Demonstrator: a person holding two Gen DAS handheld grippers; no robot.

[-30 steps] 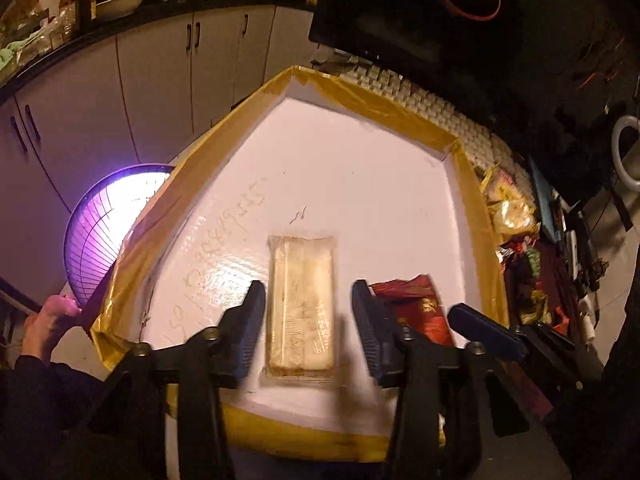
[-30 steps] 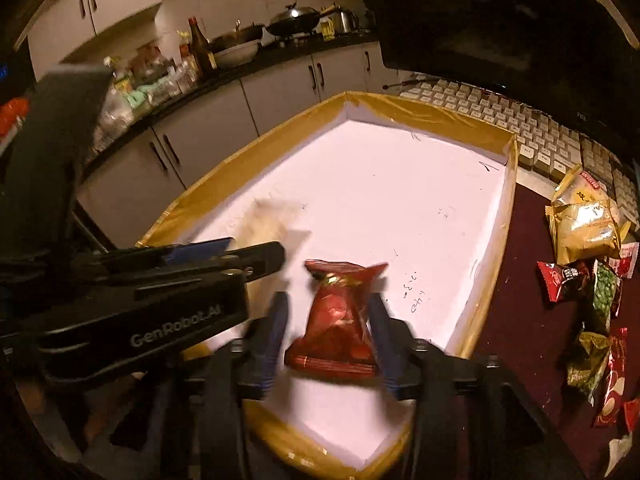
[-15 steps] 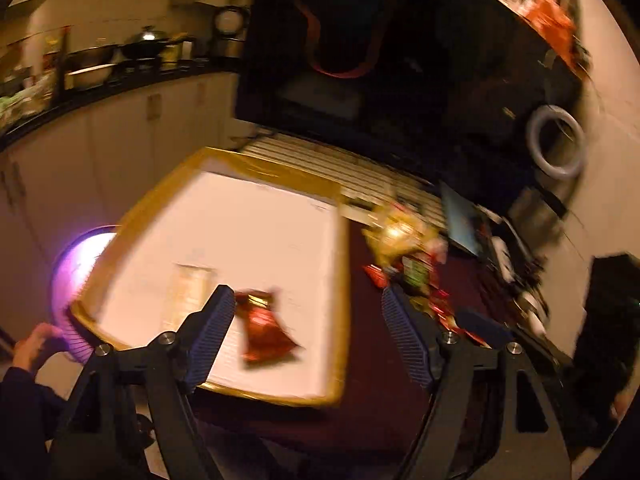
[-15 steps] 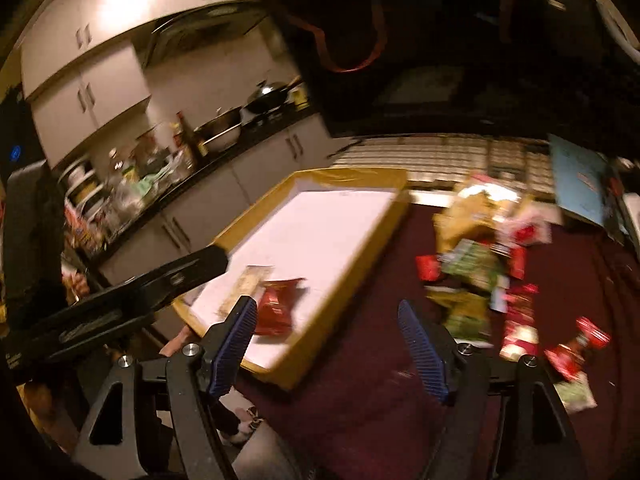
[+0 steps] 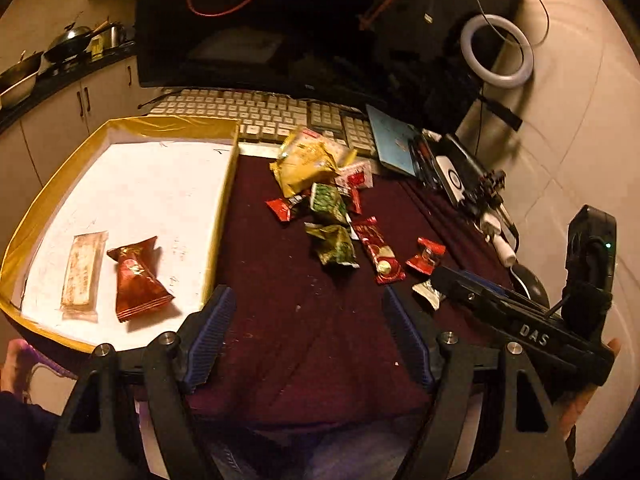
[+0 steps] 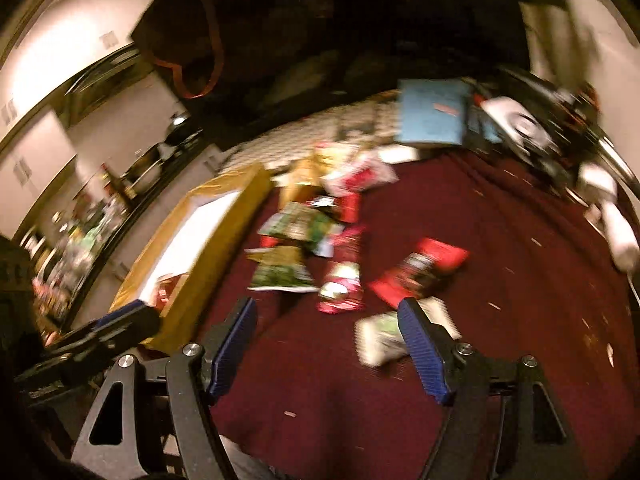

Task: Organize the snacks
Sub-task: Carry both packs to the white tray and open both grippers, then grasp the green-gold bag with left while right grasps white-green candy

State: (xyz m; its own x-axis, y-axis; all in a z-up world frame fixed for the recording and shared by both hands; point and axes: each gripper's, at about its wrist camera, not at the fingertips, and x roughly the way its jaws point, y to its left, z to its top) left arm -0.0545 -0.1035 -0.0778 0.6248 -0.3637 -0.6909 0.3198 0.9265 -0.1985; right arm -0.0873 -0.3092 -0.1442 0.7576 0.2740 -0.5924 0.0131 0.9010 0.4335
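Desk (image 5: 304, 320), maroon cloth; foam tray (image 5: 224, 184) at left holds two packets. Loose snack pile (image 5: 332, 216) mid-desk, near tray. Packets look light, crinkly, slippery; we'd pinch sealed ends. Left tongs (image 5: 308, 340) and right tongs (image 6: 326, 346) both wide, empty.

I am in a home, at a desk (image 5: 304, 280) set up inside a kitchen; white cabinets (image 5: 100, 96) and a dark counter with a wok (image 5: 72, 38) fill the upper left of my left view; a keyboard (image 5: 260, 114) and dark monitor (image 5: 248, 20) stand at the top centre; a ring light (image 5: 498, 50) hangs at the upper right.
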